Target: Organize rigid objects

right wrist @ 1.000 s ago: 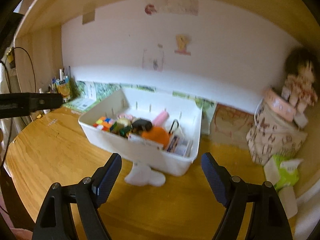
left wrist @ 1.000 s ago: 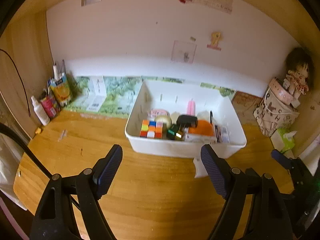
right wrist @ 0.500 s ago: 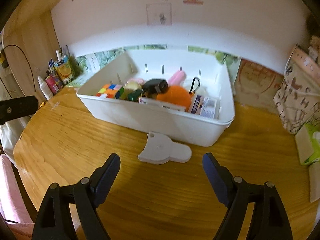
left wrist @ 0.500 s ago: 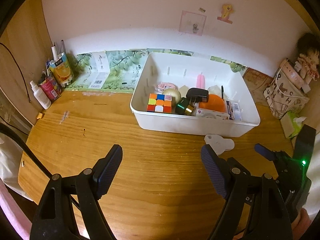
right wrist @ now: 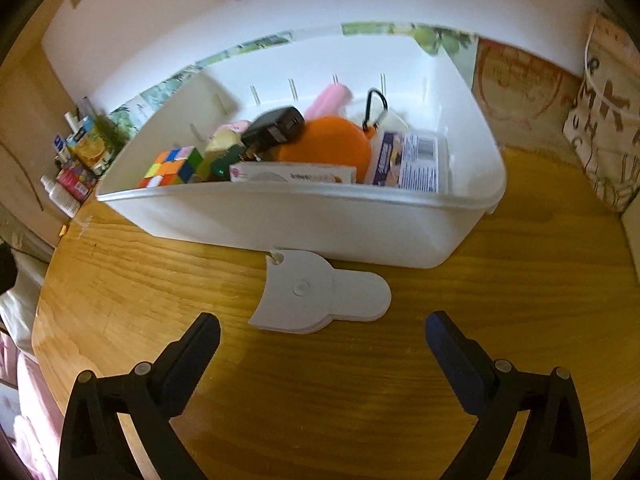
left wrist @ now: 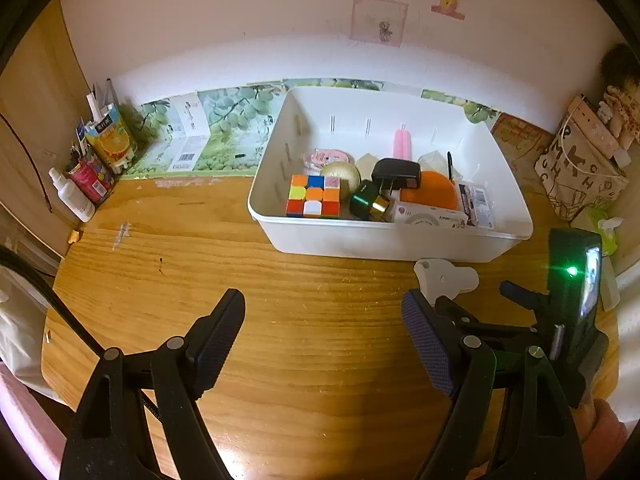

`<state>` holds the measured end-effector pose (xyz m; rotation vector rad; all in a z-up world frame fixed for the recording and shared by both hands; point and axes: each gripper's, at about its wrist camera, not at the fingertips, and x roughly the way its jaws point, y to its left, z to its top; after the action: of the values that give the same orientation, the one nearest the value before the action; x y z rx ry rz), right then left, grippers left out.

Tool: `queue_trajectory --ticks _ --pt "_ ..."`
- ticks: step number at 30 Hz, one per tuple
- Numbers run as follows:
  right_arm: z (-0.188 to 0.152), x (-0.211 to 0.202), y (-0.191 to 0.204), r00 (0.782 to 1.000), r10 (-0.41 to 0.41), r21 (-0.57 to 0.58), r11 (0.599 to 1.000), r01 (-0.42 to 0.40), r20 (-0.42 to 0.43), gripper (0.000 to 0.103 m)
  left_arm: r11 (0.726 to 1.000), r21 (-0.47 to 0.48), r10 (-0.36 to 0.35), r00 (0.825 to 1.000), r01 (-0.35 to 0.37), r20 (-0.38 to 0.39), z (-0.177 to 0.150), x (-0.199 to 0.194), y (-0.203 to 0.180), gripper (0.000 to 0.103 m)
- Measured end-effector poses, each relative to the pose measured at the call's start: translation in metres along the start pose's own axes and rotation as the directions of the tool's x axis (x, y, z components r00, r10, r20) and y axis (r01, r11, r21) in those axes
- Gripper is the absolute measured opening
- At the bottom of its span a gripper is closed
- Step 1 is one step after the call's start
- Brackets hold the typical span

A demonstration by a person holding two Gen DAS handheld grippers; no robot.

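Observation:
A white bin (left wrist: 400, 240) (right wrist: 320, 220) on the wooden desk holds a colour cube (left wrist: 314, 196) (right wrist: 172, 166), a black charger (left wrist: 396, 170) (right wrist: 274, 128), an orange round object (left wrist: 432, 194) (right wrist: 328, 144), a pink tube (left wrist: 402, 142) and small boxes (right wrist: 408, 160). A flat white plastic piece (right wrist: 320, 296) (left wrist: 446, 278) lies on the desk against the bin's front wall. My right gripper (right wrist: 322, 336) is open and empty, just short of the white piece. My left gripper (left wrist: 322, 320) is open and empty above bare desk, left of the piece.
Bottles and an orange pouch (left wrist: 110, 142) stand at the back left corner. A patterned bag (left wrist: 580, 172) and a doll (left wrist: 622, 100) stand at the right. A green tissue pack (left wrist: 604, 228) lies by the bag. The right gripper's body (left wrist: 572, 304) shows in the left wrist view.
Both grippers have tilted down and moved closer to the desk. The right gripper has closed in on the white piece, which now lies just beyond its fingertips. Both stay open.

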<state>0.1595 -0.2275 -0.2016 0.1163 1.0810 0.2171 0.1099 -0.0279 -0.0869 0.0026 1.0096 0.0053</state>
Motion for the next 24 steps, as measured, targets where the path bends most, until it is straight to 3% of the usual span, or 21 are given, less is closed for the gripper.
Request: queue_trajectory --ticks 13,24 --pt "0.007 0.035 -0.002 0.997 -0.054 0.036 0.998 0.057 -0.063 0.103 1.000 -0.007 0.000 0.999 0.000 -0.050 0.002 0.015 -0.004 0.083" --pt "0.011 0.051 0.021 0.983 -0.178 -0.061 0.983 0.175 -0.053 0.103 1.000 0.010 0.019 0.998 -0.018 -0.059 0.004 0.018 -0.008 0.083"
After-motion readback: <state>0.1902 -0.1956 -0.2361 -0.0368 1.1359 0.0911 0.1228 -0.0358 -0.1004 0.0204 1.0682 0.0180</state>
